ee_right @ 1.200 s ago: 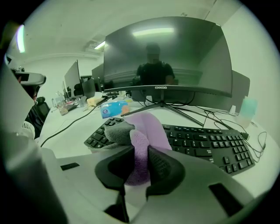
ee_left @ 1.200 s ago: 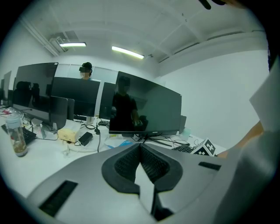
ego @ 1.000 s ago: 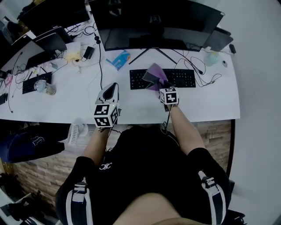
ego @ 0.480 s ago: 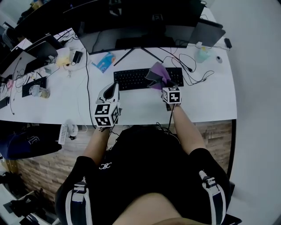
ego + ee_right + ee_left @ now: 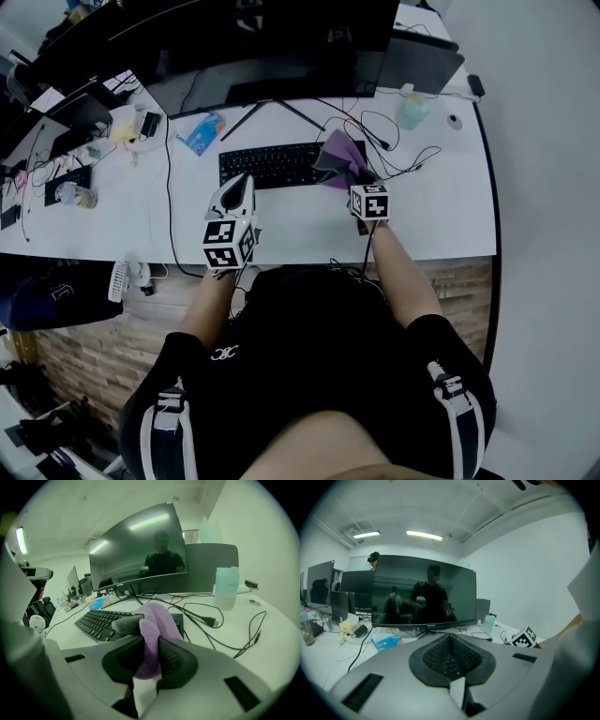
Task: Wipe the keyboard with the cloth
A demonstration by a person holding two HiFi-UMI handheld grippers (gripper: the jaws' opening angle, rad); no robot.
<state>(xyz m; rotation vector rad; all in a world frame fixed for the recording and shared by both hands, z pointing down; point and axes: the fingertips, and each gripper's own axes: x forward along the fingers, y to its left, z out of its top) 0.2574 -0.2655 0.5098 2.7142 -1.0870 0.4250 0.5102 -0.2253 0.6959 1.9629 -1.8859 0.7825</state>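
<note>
A black keyboard (image 5: 272, 165) (image 5: 101, 620) lies on the white desk (image 5: 309, 220) in front of a big dark monitor (image 5: 281, 42). My right gripper (image 5: 352, 180) (image 5: 149, 657) is shut on a purple and grey cloth (image 5: 338, 157) (image 5: 152, 627), which hangs over the keyboard's right end. My left gripper (image 5: 237, 194) (image 5: 451, 660) is shut with nothing in it. It hovers near the desk's front edge, just before the keyboard's left part.
Black cables (image 5: 398, 150) (image 5: 211, 620) trail right of the keyboard. A pale bottle (image 5: 411, 108) (image 5: 226, 588) stands at the back right. A blue packet (image 5: 200, 132) (image 5: 386, 642) lies left of the monitor stand. More screens, a second keyboard (image 5: 67, 179) and clutter fill the far left.
The head view has swung, so the desk and keyboard sit further left in the picture. The cloth in my right gripper now lies at the keyboard's right end instead of its middle.
</note>
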